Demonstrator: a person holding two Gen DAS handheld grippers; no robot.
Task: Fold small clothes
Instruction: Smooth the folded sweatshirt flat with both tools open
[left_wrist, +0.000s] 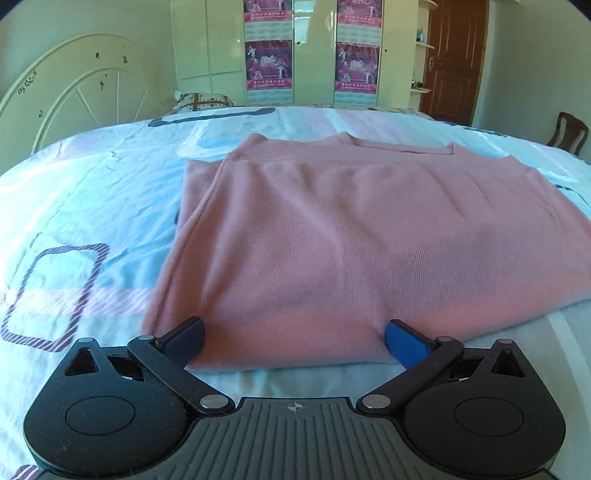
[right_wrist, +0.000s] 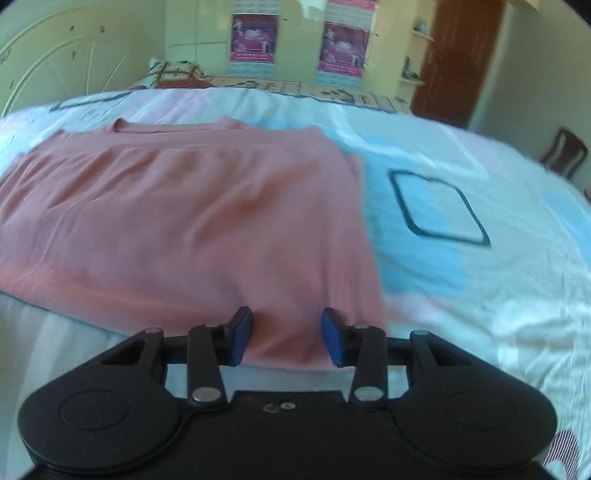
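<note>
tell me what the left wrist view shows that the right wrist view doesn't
Only the left wrist view shows the left gripper, open at the near hem of the pink garment, and the garment's left edge with bedsheet beyond it.

Only the right wrist view shows the right gripper, open at the hem, and the garment's right edge beside a dark square outline printed on the sheet.

Both show the garment lying folded on the bed, the headboard, the wardrobe posters, the brown door and a chair.
</note>
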